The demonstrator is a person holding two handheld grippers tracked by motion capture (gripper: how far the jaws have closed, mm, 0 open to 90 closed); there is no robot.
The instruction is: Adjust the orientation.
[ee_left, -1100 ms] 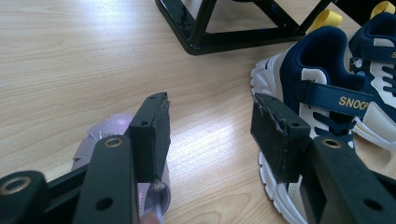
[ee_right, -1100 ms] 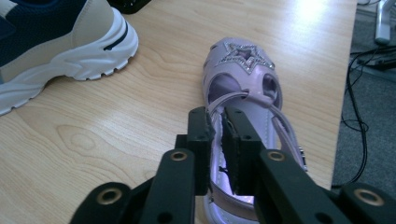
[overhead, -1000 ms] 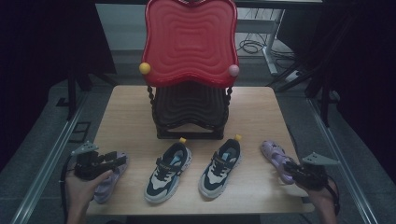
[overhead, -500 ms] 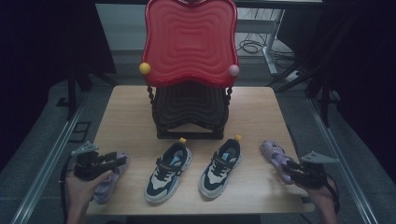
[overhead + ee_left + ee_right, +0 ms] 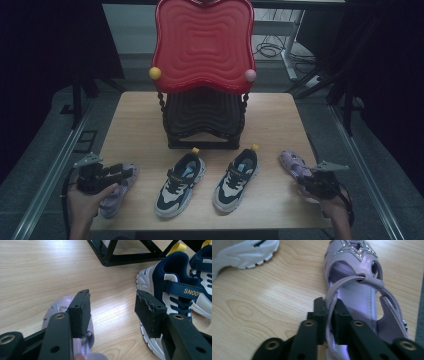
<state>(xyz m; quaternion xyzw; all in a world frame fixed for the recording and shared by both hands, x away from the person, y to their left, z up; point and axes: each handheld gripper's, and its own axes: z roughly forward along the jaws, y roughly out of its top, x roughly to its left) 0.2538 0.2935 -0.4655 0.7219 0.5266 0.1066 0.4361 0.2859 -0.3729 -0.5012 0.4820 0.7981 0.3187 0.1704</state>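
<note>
Pinching a lilac sandal (image 5: 359, 297) strap — right gripper (image 5: 331, 315), jaws just closing

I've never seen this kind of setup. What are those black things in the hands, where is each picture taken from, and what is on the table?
A person holds hand-operated tongs, one per hand. The high view looks down on the table; the other two cameras ride on the tongs. On the table stand a black rack with a red tray, two sneakers and two lilac sandals. The left tongs are open beside the left sandal. The right tongs, having just closed further, pinch the right sandal's strap.
</note>
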